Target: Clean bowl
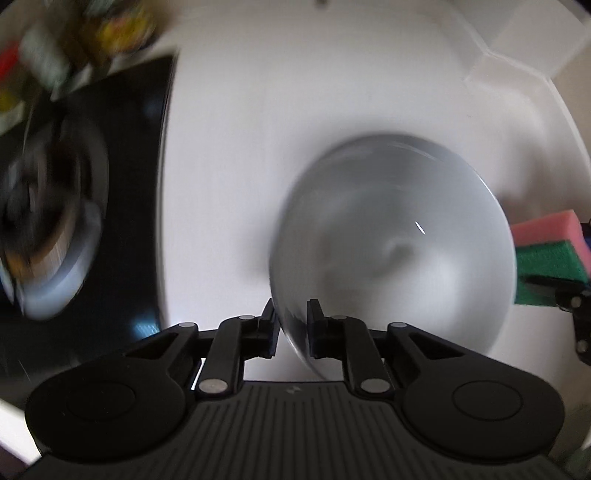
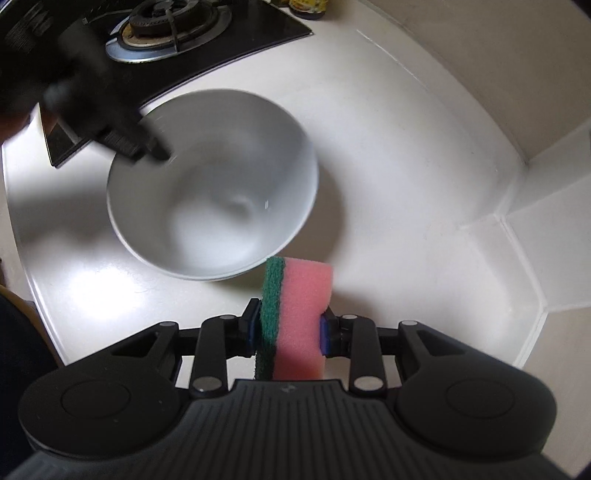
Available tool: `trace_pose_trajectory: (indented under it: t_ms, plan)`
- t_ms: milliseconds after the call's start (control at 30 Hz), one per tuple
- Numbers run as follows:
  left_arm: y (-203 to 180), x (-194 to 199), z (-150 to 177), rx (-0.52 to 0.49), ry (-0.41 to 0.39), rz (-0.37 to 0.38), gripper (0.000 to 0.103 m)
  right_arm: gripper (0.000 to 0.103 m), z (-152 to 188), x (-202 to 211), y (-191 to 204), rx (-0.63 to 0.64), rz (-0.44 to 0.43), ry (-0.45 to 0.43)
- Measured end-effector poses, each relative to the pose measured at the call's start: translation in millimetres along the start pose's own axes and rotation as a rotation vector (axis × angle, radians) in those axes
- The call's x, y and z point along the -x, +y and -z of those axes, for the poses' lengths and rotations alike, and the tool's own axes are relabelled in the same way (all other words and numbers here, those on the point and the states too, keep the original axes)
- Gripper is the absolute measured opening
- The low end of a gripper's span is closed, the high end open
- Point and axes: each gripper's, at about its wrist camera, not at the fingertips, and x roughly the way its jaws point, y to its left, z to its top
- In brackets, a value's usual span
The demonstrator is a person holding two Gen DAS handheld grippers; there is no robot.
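**Bowl at my left jaws, sponge in my right**

Bowl (image 2: 212,184) sits upright on the white counter (image 2: 406,166), and I place everything else from it. Beyond the bowl lies the black hob (image 2: 207,55), its burner (image 2: 168,31) ringed in steel; jars (image 2: 306,5) stand past the hob's far corner, too cut off to read.

My left gripper (image 1: 290,326) straddles the bowl's rim: one finger outside the wall, the other inside. In my left wrist view a sliver of gap shows on each side of the rim, so the jaws are slightly spread and not pressing on it, though blur makes this hard to judge. From my right wrist view the same gripper (image 2: 147,147) is a dark smear over the rim on the hob side.

My right gripper (image 2: 291,332) pinches the sponge (image 2: 299,314), pads dented into its pink foam and green scourer. It hangs just outside the bowl, on the side away from the hob, above the counter.
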Motion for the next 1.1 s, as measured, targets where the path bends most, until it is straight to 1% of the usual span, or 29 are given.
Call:
trace_pose_trajectory:
  t_ms: [67, 133, 233, 300, 400, 433, 567, 600, 633, 733, 800, 833, 900, 967, 1000, 1033, 1100]
  plan:
    - [2.1, -3.4, -14.7, -0.035, -0.013, -0.003, 0.014, 0.026, -1.2, 0.4, 2.3, 0.015, -0.002, -0.003]
    - [5.6, -6.8, -28.2, -0.049, -0.033, 0.001, 0.011, 0.026, 3.0, 7.2, 0.2, 0.004, -0.006, -0.011]
    - [13.6, -11.8, -30.9, -0.007, -0.058, 0.033, 0.011, 0.026, 5.8, 12.6, 1.0, -0.017, -0.006, -0.021]
    - [12.1, -16.0, -30.3, 0.039, -0.065, 0.029, 0.011, 0.026, -1.4, 11.2, 7.6, -0.023, 0.011, -0.026]
    - [6.8, -19.2, -20.6, 0.085, -0.06, -0.009, 0.009, 0.026, -15.4, -1.7, 10.1, -0.035, 0.06, -0.03]
    - [3.1, -17.7, -11.7, 0.102, -0.05, -0.012, 0.009, 0.026, -17.3, -4.4, 7.4, -0.032, 0.081, -0.027]
    - [-11.1, -9.5, 17.7, 0.177, -0.018, 0.033, 0.011, 0.026, -23.0, -8.6, -3.7, -0.017, 0.136, -0.024]
    - [-13.9, -7.2, 23.2, 0.208, -0.019, 0.033, 0.011, 0.026, -22.7, -7.0, -3.7, -0.011, 0.136, -0.025]
    - [-14.3, -6.2, 28.2, 0.259, -0.025, 0.026, 0.011, 0.026, -22.1, -5.5, -3.4, -0.008, 0.133, -0.026]
    - [-11.8, -4.9, 36.0, 0.381, -0.048, 0.011, 0.008, 0.026, -11.6, 0.1, 3.6, -0.029, 0.114, -0.024]
    - [-12.8, -4.4, 38.5, 0.419, -0.062, -0.004, 0.007, 0.026, -1.6, 1.2, 10.8, -0.061, 0.102, -0.035]
    - [-15.1, -4.1, 39.7, 0.429, -0.072, -0.018, 0.007, 0.026, 9.1, 6.9, 23.6, -0.078, 0.082, -0.044]
    - [-18.4, -3.5, 41.8, 0.435, -0.085, -0.033, 0.008, 0.026, 22.3, 14.7, 42.8, -0.099, 0.042, -0.069]
    - [-21.8, -2.6, 44.1, 0.439, -0.094, -0.03, 0.008, 0.026, 32.8, 25.5, 67.0, -0.123, -0.045, -0.13]
    - [-23.0, -2.8, 44.5, 0.436, -0.097, -0.028, 0.008, 0.026, 34.3, 28.1, 72.8, -0.141, -0.1, -0.154]
    - [-24.7, -3.1, 44.6, 0.424, -0.096, -0.022, 0.009, 0.026, 34.1, 27.9, 75.9, -0.148, -0.121, -0.161]
    - [-25.3, -5.5, 42.3, 0.384, -0.085, -0.002, 0.012, 0.026, 33.5, 25.5, 70.5, -0.166, -0.13, -0.153]
